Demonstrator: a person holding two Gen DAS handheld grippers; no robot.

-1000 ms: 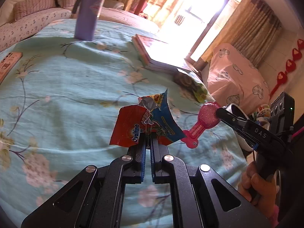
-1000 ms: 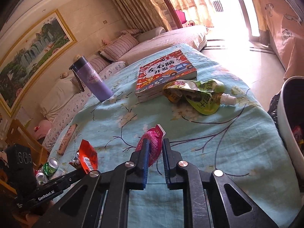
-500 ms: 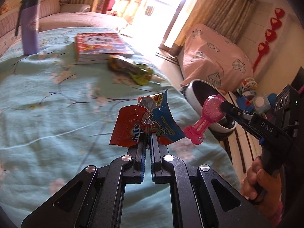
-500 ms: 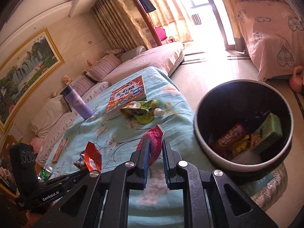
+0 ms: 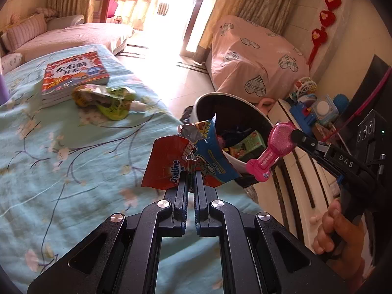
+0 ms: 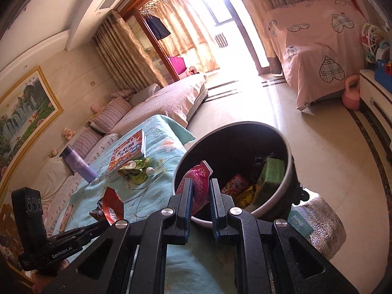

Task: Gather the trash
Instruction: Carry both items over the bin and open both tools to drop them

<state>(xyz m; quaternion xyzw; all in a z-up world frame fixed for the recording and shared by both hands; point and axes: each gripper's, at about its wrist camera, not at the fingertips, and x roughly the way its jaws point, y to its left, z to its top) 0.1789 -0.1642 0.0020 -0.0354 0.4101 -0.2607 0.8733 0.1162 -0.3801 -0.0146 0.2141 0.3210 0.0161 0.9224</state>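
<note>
My left gripper (image 5: 191, 178) is shut on crumpled snack wrappers (image 5: 186, 161), red and blue, held above the bed edge near the black trash bin (image 5: 247, 112). My right gripper (image 6: 199, 188) is shut on a pink glittery wrapper (image 6: 197, 181), held at the near rim of the bin (image 6: 290, 164); the wrapper also shows in the left wrist view (image 5: 274, 152). The bin holds several wrappers and a green carton (image 6: 270, 176). A green-yellow pouch (image 5: 107, 100) lies on the bed beside a book.
A children's book (image 5: 73, 73) and a purple bottle (image 6: 78, 163) rest on the turquoise floral bedspread (image 5: 61, 147). A pink covered bed (image 5: 254, 56), a toy shelf (image 5: 318, 112) and a pink kettlebell (image 6: 351, 95) stand around the tiled floor.
Both grippers have swung right from over the bed toward the trash bin, each still holding its wrapper. The bin now fills the view ahead of the right gripper.
</note>
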